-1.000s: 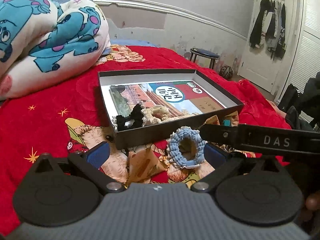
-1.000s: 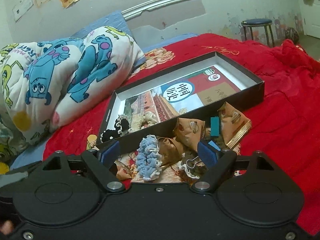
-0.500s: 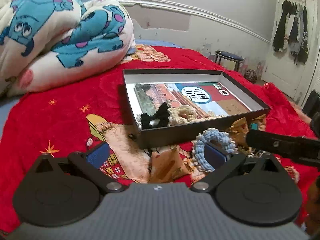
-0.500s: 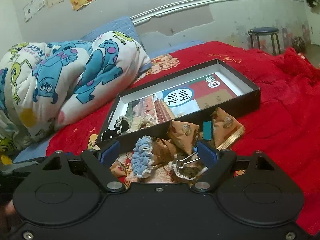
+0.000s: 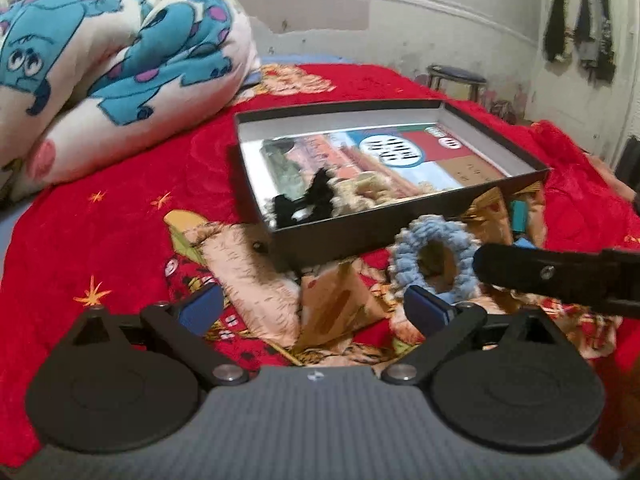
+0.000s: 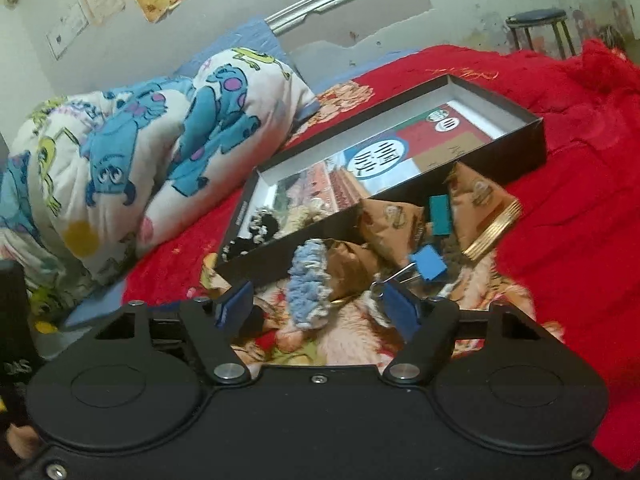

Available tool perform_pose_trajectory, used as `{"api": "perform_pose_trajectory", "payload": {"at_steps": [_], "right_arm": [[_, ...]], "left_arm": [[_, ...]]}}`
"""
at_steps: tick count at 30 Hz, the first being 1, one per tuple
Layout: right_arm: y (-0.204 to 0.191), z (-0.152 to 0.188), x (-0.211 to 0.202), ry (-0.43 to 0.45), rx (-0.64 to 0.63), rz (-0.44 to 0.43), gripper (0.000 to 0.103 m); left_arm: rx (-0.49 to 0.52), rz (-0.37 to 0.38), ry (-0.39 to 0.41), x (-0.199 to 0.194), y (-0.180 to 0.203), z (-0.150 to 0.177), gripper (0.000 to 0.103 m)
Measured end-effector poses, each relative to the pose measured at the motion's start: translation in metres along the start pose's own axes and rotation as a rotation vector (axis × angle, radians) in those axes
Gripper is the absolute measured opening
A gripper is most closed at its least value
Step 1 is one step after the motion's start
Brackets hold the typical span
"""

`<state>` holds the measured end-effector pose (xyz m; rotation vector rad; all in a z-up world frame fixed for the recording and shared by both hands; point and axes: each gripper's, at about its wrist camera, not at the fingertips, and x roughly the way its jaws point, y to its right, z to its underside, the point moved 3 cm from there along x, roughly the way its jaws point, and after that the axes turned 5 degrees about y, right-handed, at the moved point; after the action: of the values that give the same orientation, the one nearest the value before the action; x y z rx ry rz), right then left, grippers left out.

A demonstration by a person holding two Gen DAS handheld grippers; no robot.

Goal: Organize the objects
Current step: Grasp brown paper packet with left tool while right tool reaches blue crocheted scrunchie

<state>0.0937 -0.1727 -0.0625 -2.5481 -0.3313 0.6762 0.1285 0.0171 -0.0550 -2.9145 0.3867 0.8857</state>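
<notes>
You have an open black box (image 6: 516, 148) on the red bed with a black scrunchie (image 5: 306, 204) and a beige one (image 5: 370, 190) inside, while a blue scrunchie (image 6: 310, 282), brown packets (image 6: 394, 228) and blue clips (image 6: 430, 266) lie just before it.

Two hand-held claws point forward and slightly downward toward a shallow black cardboard box (image 5: 400, 224) on the bed. The left claw (image 5: 316, 312), grey-bodied with blue pads, stands wide open and grips nothing, just short of the box's near wall. The right claw (image 6: 316, 304), black-bodied, has just been closing; its blue pads flank a light-blue knitted ring (image 6: 310, 284) without pressing it.
</notes>
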Motion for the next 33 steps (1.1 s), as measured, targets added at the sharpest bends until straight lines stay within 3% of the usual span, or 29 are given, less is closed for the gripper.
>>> {"api": "perform_pose_trajectory", "payload": {"at_steps": [5, 8, 13, 24, 28, 33], "right_arm": [[-0.002, 0.003, 0.006, 0.020, 0.081, -0.079, 0.060], [-0.001, 0.005, 0.018, 0.003, 0.077, -0.051, 0.049], [0.005, 0.015, 0.037, -0.016, 0.119, 0.029, 0.039], [0.008, 0.024, 0.039, 0.035, 0.127, 0.075, 0.033], [0.006, 0.027, 0.038, 0.058, 0.121, 0.096, 0.032], [0.005, 0.028, 0.038, 0.062, 0.105, 0.102, 0.032]], "left_arm": [[-0.107, -0.011, -0.037, 0.006, -0.015, 0.001, 0.089], [-0.143, 0.020, -0.049, 0.009, -0.018, 0.001, 0.083], [-0.174, 0.021, -0.053, 0.014, -0.016, 0.004, 0.085], [-0.151, -0.032, -0.024, 0.019, -0.007, 0.002, 0.085], [-0.117, -0.034, -0.075, 0.021, -0.006, 0.004, 0.078], [-0.110, -0.024, -0.105, 0.025, -0.007, 0.003, 0.078]]}}
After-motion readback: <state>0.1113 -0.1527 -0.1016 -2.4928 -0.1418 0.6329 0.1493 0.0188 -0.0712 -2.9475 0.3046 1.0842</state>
